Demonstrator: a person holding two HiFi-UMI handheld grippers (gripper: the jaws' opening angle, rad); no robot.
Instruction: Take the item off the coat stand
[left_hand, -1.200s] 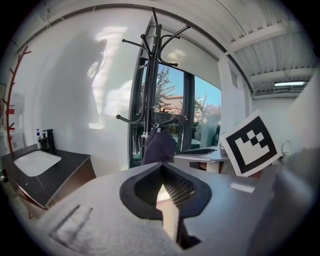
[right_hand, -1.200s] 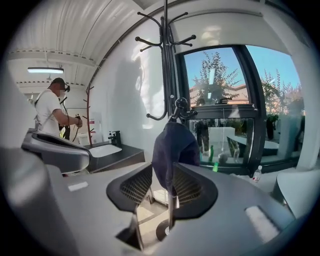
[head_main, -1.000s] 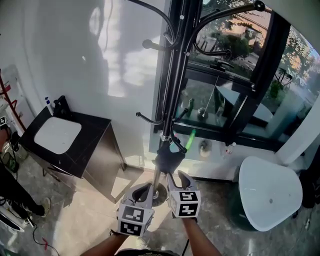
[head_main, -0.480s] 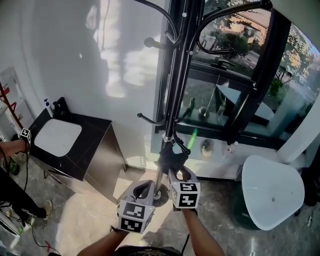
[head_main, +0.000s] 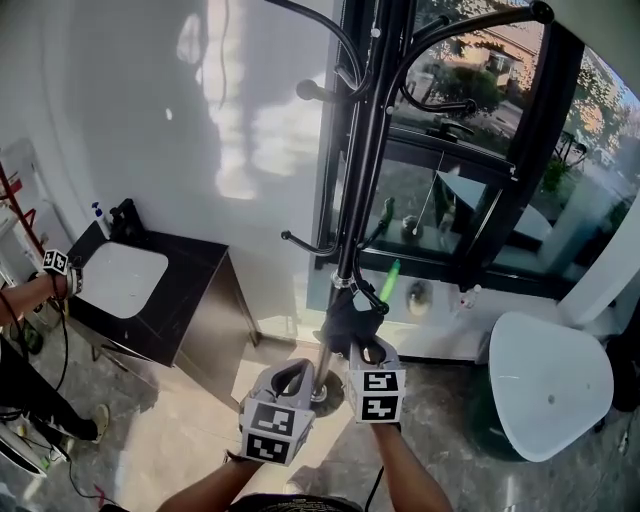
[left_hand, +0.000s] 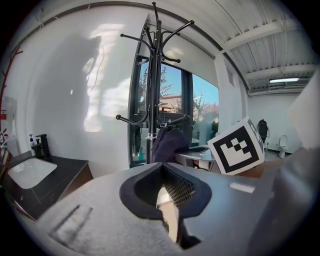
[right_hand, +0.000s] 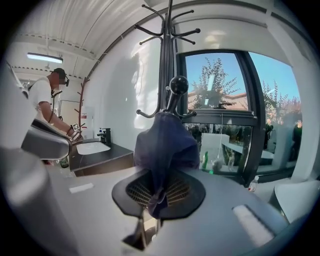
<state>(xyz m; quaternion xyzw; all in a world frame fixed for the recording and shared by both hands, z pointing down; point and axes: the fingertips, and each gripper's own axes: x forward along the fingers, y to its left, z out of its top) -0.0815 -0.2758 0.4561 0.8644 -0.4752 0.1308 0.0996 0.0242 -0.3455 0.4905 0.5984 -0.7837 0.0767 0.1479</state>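
A black coat stand (head_main: 365, 180) rises in front of the window. A dark blue cloth item (head_main: 345, 318) hangs from one of its low hooks. My right gripper (head_main: 361, 348) reaches up to the item's lower edge, and its jaws are closing. In the right gripper view a fold of the cloth (right_hand: 165, 145) hangs down between the pads and is pinched at the right gripper (right_hand: 154, 199). My left gripper (head_main: 296, 376) is held just left of it beside the pole, shut and empty. The left gripper view shows the item (left_hand: 167, 144) ahead on the stand (left_hand: 154, 75).
A dark cabinet with a white basin (head_main: 120, 280) stands at the left wall. A white rounded seat (head_main: 545, 385) is at the right. Another person's hand (head_main: 55, 268) with a marker cube reaches in at the far left. The window frame (head_main: 520, 150) is behind the stand.
My right gripper has moved up to the hanging cloth and its jaws have come together on it. The left gripper stayed beside it. Another person's hand has come into view at the left.
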